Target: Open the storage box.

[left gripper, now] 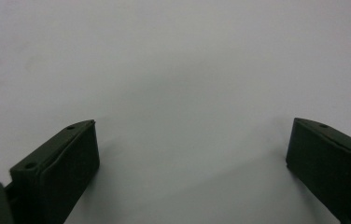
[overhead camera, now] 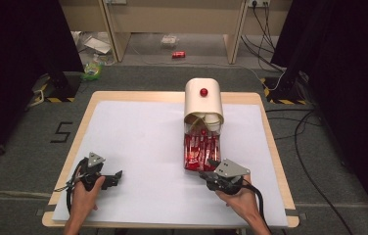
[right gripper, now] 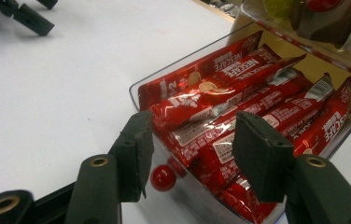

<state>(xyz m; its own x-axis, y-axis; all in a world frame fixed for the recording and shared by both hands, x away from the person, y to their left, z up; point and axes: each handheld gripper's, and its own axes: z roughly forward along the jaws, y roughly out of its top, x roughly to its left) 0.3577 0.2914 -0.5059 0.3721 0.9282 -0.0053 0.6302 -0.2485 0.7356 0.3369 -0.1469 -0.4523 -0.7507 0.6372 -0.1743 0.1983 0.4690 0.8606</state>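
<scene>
A cream box [overhead camera: 204, 103] with a red knob [overhead camera: 203, 91] on top stands at the table's far middle. A clear drawer [overhead camera: 186, 152] is pulled out of it toward me, packed with several red coffee sachets [right gripper: 220, 88]. My right gripper [right gripper: 192, 140] is at the drawer's front wall [right gripper: 183, 184]. Its jaws stand apart on either side of the small red drawer knob [right gripper: 163, 178], and the pads do not press it. In the high view that right gripper [overhead camera: 207, 172] touches the drawer's near end. My left gripper [overhead camera: 118, 175] rests open over the bare mat [left gripper: 173, 70], holding nothing.
A white mat [overhead camera: 138, 137] covers the wooden table [overhead camera: 90, 104]. The left gripper [right gripper: 24, 16] lies far off in the right gripper view. Black stands flank the table, and cables [overhead camera: 304, 147] run along the floor at the right. A red can [overhead camera: 178, 54] lies on the floor behind.
</scene>
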